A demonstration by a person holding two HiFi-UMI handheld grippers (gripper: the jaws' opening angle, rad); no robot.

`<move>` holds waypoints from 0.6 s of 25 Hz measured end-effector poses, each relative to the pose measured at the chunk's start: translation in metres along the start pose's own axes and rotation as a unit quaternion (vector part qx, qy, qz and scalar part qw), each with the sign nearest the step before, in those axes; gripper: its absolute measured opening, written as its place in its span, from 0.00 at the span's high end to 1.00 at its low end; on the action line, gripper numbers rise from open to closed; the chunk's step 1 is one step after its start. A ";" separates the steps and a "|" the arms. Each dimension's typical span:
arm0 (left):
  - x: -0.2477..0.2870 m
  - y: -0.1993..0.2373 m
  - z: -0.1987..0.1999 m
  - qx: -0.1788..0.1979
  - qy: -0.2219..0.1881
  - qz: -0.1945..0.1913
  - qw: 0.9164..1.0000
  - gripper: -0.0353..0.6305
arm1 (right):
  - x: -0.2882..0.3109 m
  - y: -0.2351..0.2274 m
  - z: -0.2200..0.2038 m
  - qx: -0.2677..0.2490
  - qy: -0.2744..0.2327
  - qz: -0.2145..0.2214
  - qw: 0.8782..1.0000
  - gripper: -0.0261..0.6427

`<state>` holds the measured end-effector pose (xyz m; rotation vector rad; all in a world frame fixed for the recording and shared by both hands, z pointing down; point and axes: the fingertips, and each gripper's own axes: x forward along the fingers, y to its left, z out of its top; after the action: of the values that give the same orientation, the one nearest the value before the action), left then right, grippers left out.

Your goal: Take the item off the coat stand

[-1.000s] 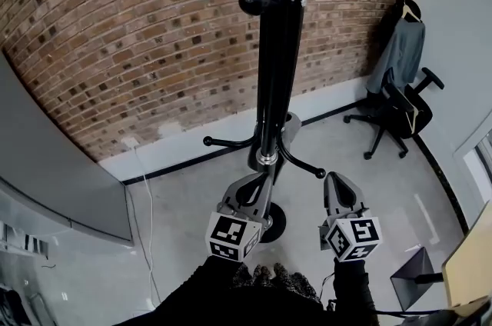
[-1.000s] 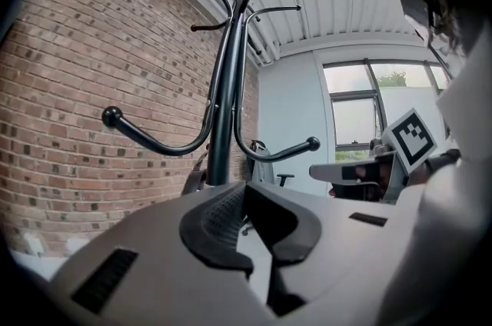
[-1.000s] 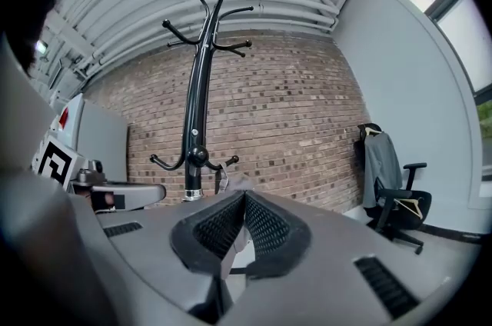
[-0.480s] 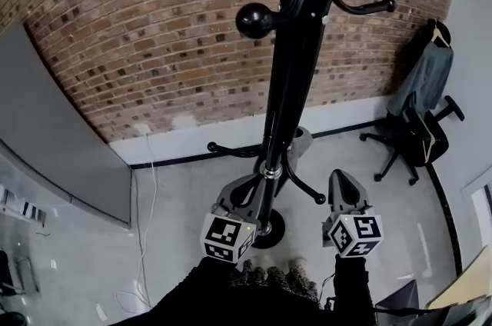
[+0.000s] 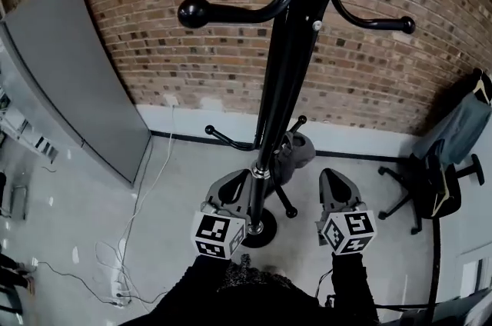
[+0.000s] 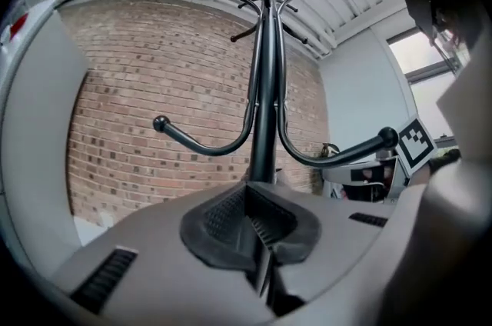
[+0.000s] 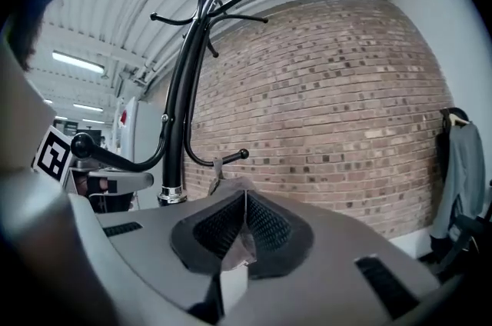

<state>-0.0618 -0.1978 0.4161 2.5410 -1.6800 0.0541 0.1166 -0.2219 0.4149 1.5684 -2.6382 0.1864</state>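
Note:
The black coat stand (image 5: pixel 288 63) rises right in front of me, its pole (image 6: pixel 263 109) dead ahead in the left gripper view. A grey fabric item (image 5: pixel 294 150) hangs on a lower hook, just right of the pole; in the right gripper view a grey bit of it (image 7: pixel 217 172) shows above the jaw tips. My left gripper (image 5: pixel 234 182) is shut and empty, close against the pole's left side. My right gripper (image 5: pixel 332 177) is shut too, a little to the right of the item and apart from it.
The stand's round base (image 5: pixel 254 228) sits on the grey floor between the grippers. A grey panel (image 5: pixel 77 86) leans on the brick wall at left, with cables (image 5: pixel 115 271) on the floor below. An office chair with a jacket (image 5: pixel 442 178) stands at right.
The view has swung round the stand: the grey panel came in at left and the chair slid to the right edge. Both grippers stayed shut by the pole; the item now shows between them.

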 end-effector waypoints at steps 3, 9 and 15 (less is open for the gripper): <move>-0.010 0.007 0.000 -0.002 -0.003 0.048 0.999 0.94 | 0.010 0.003 -0.003 -0.005 0.003 0.046 0.999 0.94; -0.022 0.001 0.000 0.000 -0.001 0.099 0.995 0.94 | 0.028 0.004 -0.026 -0.035 0.050 0.107 0.992 0.94; -0.031 0.000 0.002 0.002 0.000 0.126 0.992 0.94 | 0.052 -0.005 -0.047 -0.042 0.088 0.147 0.984 0.69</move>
<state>-0.0739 -0.1700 0.4118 2.3165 -1.9909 0.0748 0.0962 -0.2628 0.4684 1.0767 -2.6834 0.2139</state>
